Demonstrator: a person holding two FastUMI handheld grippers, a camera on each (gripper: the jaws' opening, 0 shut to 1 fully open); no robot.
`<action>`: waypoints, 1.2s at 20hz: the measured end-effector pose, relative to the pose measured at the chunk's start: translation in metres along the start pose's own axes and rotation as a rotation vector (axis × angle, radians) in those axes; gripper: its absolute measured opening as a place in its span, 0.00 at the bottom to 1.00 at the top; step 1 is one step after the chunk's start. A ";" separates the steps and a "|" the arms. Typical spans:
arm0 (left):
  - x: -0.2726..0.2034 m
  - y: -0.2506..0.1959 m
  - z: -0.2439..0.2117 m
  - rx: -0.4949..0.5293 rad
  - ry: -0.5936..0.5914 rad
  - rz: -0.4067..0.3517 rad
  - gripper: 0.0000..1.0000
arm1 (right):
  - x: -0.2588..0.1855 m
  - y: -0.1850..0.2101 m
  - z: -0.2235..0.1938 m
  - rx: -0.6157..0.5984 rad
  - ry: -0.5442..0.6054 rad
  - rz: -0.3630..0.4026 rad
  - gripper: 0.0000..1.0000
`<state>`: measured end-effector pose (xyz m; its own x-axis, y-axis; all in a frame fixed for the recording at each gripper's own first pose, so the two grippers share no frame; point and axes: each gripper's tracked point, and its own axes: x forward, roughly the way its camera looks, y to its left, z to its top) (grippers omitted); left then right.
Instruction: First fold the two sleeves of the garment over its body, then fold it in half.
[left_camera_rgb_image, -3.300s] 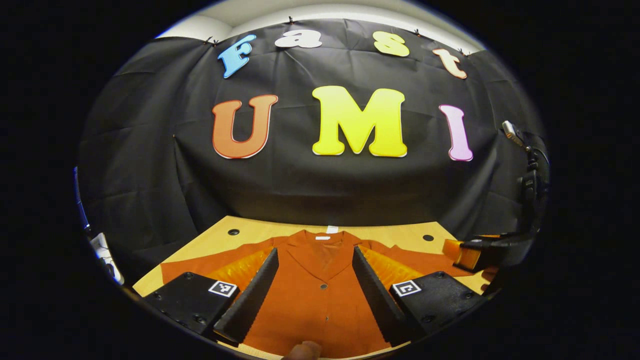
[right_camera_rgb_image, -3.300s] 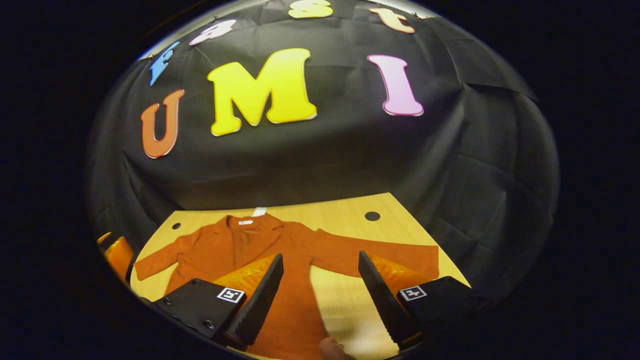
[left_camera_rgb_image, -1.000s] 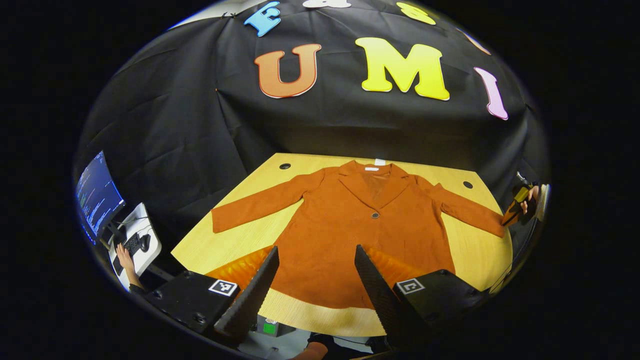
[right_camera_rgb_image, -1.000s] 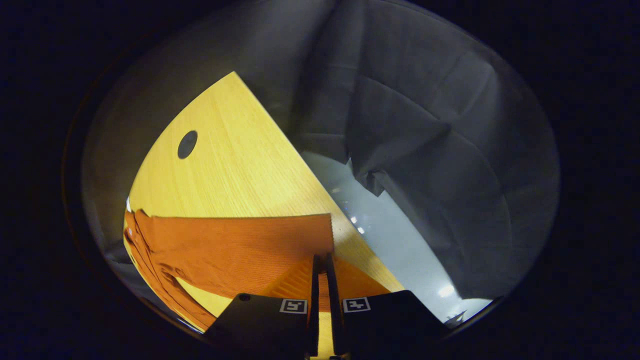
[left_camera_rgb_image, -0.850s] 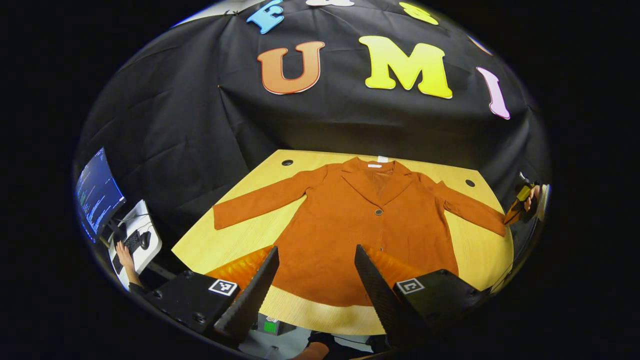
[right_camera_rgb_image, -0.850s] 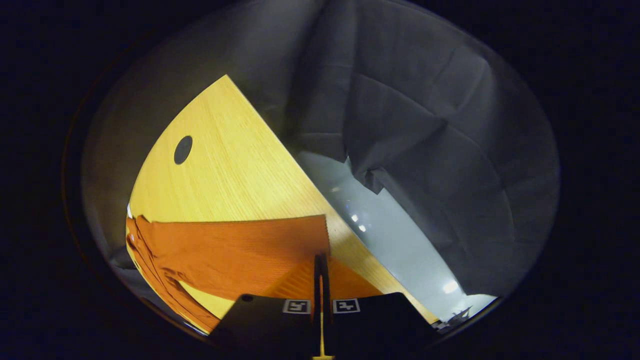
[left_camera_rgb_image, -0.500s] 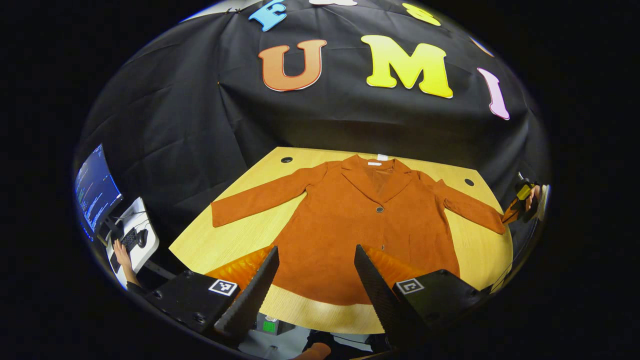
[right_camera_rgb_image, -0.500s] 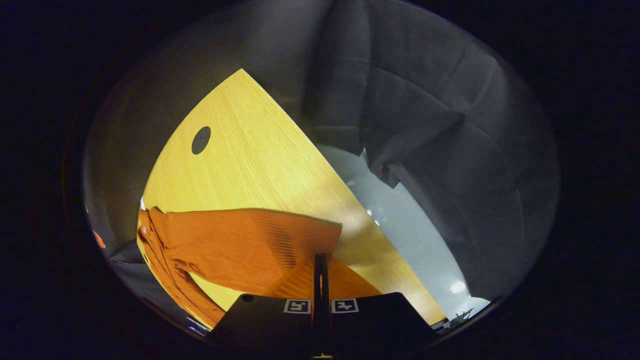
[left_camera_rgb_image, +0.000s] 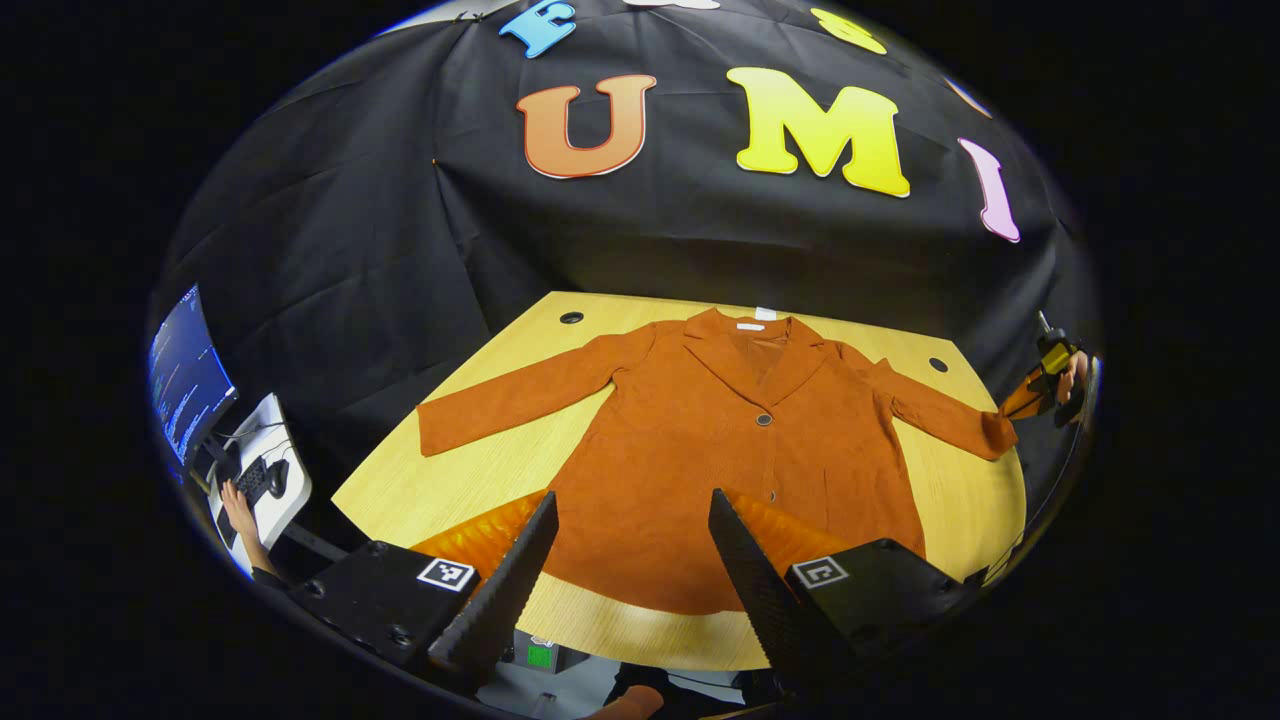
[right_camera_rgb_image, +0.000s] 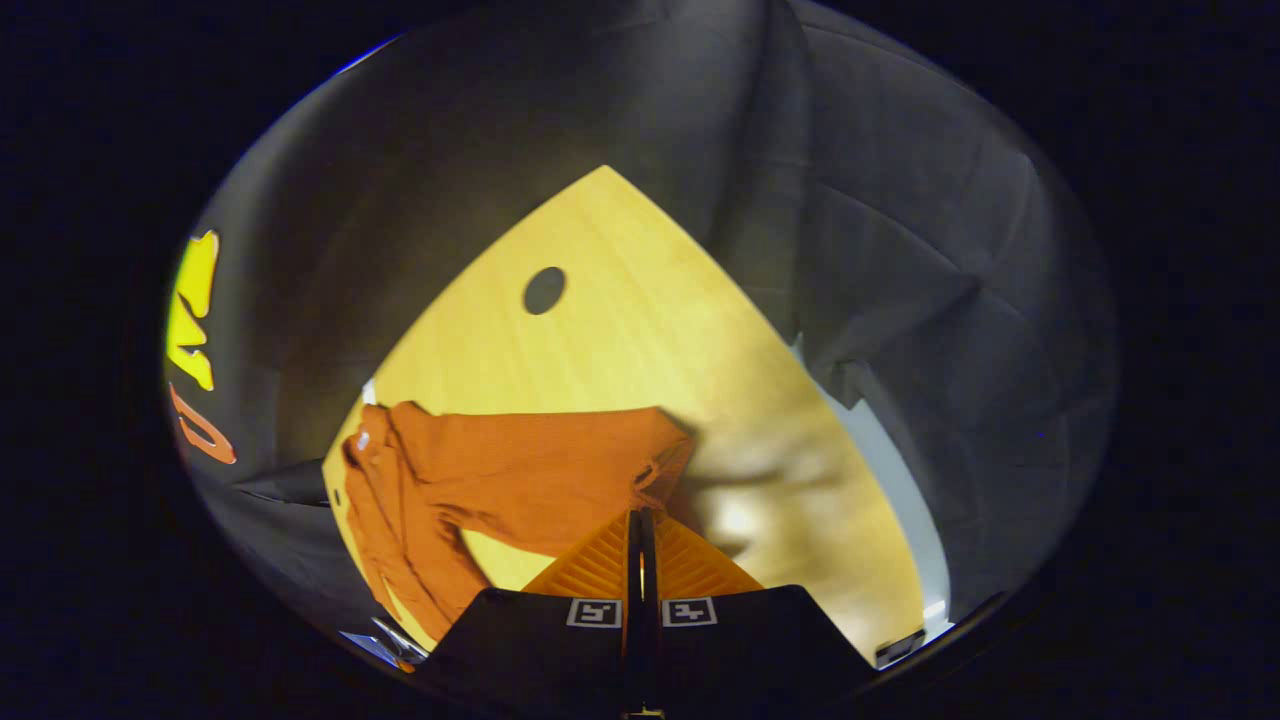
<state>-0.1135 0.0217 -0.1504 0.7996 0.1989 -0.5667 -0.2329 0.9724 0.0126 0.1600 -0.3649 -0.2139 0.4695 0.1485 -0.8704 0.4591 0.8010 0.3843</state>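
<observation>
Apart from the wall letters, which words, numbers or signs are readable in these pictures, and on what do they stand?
No words or numbers are readable.
Collar label of the jacket: too small to read.
Square markers on the left gripper: patterns, no text.
Monitor: too small to read.

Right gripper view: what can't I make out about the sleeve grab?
- Right tongs shut at the sleeve cuff; their own fingers hide how much cloth is pinched.
- Left gripper view: those tongs too small at the edge.
- Jacket hem partly behind the left tongs.
</observation>
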 end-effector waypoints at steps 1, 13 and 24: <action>0.001 0.002 0.000 0.000 0.000 -0.008 0.99 | -0.004 0.017 -0.002 -0.011 -0.005 0.028 0.00; 0.031 0.061 -0.015 -0.017 0.034 -0.072 0.99 | -0.015 0.229 -0.069 -0.191 0.018 0.173 0.00; 0.067 0.121 -0.072 -0.011 0.184 -0.125 0.99 | 0.059 0.446 -0.191 -0.416 0.119 0.208 0.00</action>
<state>-0.1283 0.1437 -0.2460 0.7084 0.0506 -0.7040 -0.1456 0.9864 -0.0757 0.2483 0.1122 -0.1521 0.4185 0.3760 -0.8267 0.0120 0.9079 0.4190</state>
